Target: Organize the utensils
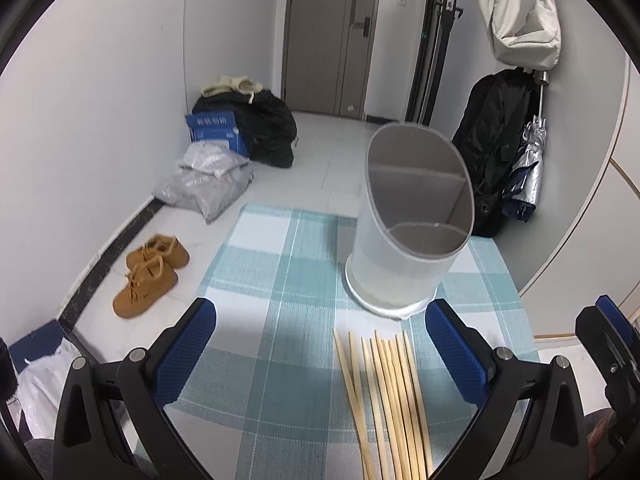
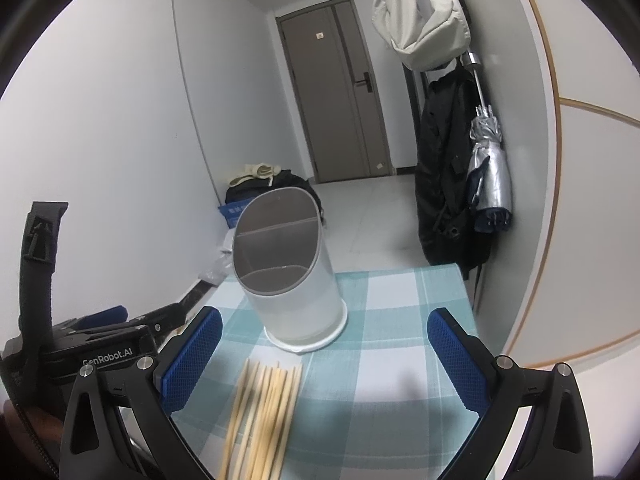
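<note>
A bundle of several wooden chopsticks (image 1: 388, 400) lies flat on the teal checked tablecloth (image 1: 280, 280), near the front. Behind it stands a white utensil holder (image 1: 404, 248) with a slanted grey rim and an inner divider; it looks empty. My left gripper (image 1: 320, 344) is open and empty, with the chopsticks between its fingers toward the right one. In the right wrist view the chopsticks (image 2: 264, 412) lie blurred between the fingers of my right gripper (image 2: 324, 348), open and empty, with the holder (image 2: 296, 276) just beyond. The right gripper also shows at the left wrist view's right edge (image 1: 612, 344).
The table's far edge (image 1: 296, 212) drops to a tiled floor with brown shoes (image 1: 150, 272), plastic bags (image 1: 208, 184), a blue box (image 1: 216, 130) and dark clothing. A black coat (image 2: 448, 176) and a folded umbrella (image 2: 490, 168) hang on the right wall. The left gripper's body (image 2: 100, 344) sits at left.
</note>
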Demonstrator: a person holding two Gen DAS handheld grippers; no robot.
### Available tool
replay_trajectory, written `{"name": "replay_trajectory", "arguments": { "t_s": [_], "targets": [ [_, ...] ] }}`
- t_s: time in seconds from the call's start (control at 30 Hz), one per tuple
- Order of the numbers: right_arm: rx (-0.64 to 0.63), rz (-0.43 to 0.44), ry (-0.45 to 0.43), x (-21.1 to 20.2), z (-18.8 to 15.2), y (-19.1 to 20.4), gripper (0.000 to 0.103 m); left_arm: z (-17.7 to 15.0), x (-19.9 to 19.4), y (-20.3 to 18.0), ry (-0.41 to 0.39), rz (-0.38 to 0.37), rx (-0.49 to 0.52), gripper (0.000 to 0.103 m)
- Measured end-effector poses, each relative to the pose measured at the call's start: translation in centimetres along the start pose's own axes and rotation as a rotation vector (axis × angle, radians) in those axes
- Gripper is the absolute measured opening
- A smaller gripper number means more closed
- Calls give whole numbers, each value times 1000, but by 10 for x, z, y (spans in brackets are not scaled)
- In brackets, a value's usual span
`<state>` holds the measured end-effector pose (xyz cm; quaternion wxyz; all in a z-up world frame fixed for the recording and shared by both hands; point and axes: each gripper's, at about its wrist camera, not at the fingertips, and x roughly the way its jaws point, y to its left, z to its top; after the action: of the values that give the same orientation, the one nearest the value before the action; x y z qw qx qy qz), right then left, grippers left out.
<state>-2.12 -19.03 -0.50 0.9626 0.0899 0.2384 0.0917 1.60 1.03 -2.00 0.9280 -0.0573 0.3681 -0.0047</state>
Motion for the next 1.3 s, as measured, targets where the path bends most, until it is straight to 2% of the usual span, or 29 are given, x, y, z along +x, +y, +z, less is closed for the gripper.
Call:
{"name": "replay_trajectory", "arguments": {
  "t_s": [0.07,0.3,0.5,0.57,0.63,0.7,0.87,0.93,1.03,1.17,1.3],
  "targets": [
    [-10,-15,8,2,-1,1,103,-2,9,4,42,1,-12,102],
    [-18,-25,73,20,-3,-5,103,-19,57,14,286,-8,-40,101],
    [-3,-10,121,34,-4,-11,103,-32,83,20,427,-22,-61,90],
    [-7,-15,132,38,-4,-13,103,-32,86,18,447,-28,-58,85],
    [-20,-18,144,41,-5,-13,99,-32,91,17,460,-16,-58,81],
    [-36,-20,156,45,-5,-13,98,-29,92,13,447,-1,-41,76],
    [-52,-16,164,49,-7,-13,98,-25,100,8,446,26,-16,71],
    [-57,-14,165,49,-7,-13,97,-24,103,3,450,47,16,62],
    [-47,10,173,49,-6,-15,96,-24,106,-4,475,92,63,55],
    [-43,24,184,49,-6,-16,95,-21,107,-12,510,89,75,41],
    [-36,46,197,47,-5,-14,93,-19,110,-15,524,72,73,18]
  ]
}}
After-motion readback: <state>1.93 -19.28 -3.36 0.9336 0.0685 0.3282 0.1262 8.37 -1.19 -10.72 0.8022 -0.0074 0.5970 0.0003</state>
